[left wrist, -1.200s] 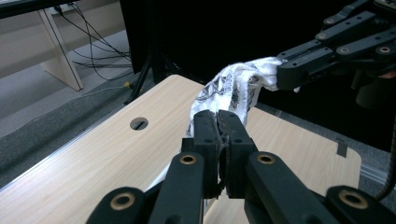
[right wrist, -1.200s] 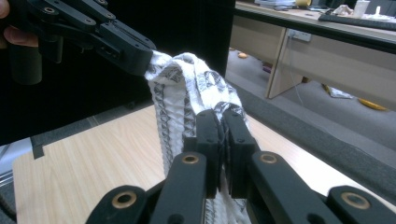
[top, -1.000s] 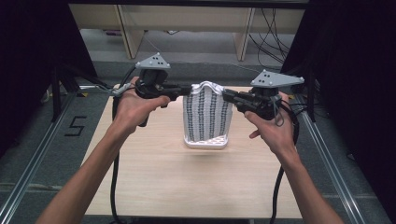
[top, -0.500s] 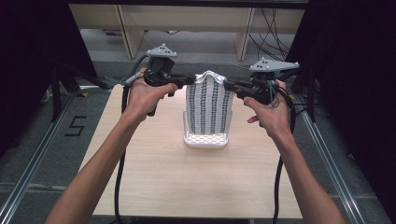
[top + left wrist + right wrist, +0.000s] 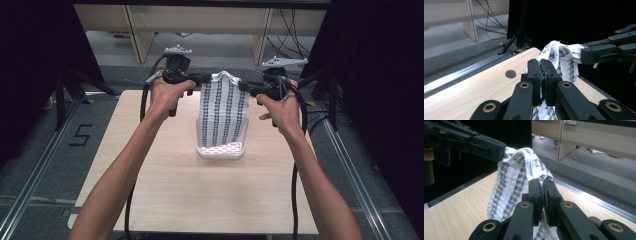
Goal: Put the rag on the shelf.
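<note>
A white cloth with dark patterned stripes [image 5: 224,110] hangs between my two grippers over the wooden table [image 5: 150,175], its lower end folded on the tabletop. My left gripper [image 5: 206,79] is shut on the cloth's upper left corner, and my right gripper [image 5: 244,86] is shut on the upper right corner. In the left gripper view the closed jaws [image 5: 542,75] pinch the cloth [image 5: 564,57], with the other gripper [image 5: 609,50] across at the right. In the right gripper view the jaws [image 5: 543,192] clamp the cloth [image 5: 511,182], and the other gripper [image 5: 466,140] holds its far corner.
The table's far edge lies just past the grippers, with a grey floor and wooden furniture legs [image 5: 137,35] beyond. Metal rails [image 5: 30,175] run along both sides of the table. A round hole [image 5: 510,73] sits in the tabletop. Black cables trail from both grippers.
Both hands have carried the cloth away from me toward the table's far edge. The hanging cloth's lower end has slid farther along the tabletop with them.
</note>
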`<state>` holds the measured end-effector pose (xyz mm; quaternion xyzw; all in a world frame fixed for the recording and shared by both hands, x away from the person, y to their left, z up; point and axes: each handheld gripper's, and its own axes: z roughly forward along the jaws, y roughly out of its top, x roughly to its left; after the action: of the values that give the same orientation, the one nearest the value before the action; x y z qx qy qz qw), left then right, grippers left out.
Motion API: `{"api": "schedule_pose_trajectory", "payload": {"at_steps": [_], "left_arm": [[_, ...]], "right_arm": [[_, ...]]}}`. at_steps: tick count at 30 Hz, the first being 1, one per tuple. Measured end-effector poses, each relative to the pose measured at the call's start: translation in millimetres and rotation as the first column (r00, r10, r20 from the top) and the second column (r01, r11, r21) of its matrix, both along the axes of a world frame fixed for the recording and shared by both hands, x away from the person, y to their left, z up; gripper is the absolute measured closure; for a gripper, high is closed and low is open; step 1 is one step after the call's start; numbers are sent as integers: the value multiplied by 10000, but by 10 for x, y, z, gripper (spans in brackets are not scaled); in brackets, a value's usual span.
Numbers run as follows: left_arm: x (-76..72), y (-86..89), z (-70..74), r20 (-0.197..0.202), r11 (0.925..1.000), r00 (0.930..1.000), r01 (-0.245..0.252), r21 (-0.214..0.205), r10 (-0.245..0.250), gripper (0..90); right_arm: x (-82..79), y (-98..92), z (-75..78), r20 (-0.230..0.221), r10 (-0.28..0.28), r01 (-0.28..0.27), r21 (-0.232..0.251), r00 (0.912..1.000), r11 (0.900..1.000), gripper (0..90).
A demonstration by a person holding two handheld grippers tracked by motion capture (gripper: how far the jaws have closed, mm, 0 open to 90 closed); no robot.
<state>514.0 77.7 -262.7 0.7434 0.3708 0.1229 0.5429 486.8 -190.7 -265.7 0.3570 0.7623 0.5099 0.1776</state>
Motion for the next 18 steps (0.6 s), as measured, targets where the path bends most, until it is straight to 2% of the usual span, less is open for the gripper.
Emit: {"api": "schedule_pose_trajectory", "payload": {"at_steps": [5,8,11,13,16,18], "left_arm": [[125,-6,-103,-405,9994,9989,-241,-247,231,861],[177,-6,-166,-520,9992,9980,-372,-149,364,861],[239,5,-237,-691,9984,9960,-571,43,573,858],[278,10,-285,-830,9979,9945,-636,88,641,856],[325,10,-373,-1090,9978,9919,-658,9,655,849],[353,11,-436,-1221,9977,9902,-684,14,680,845]], "right_arm": [[226,-41,-129,-590,-265,274,140,9979,9995,855],[280,-39,-169,-784,-363,382,226,9963,9990,855],[396,-26,-259,-937,-388,390,3,9948,9992,851],[408,-12,-277,-1095,-509,512,-4,9927,9987,848],[459,9,-333,-1250,-604,597,-91,9903,9982,846],[494,13,-368,-1184,-612,579,-308,9911,9978,843]]}}
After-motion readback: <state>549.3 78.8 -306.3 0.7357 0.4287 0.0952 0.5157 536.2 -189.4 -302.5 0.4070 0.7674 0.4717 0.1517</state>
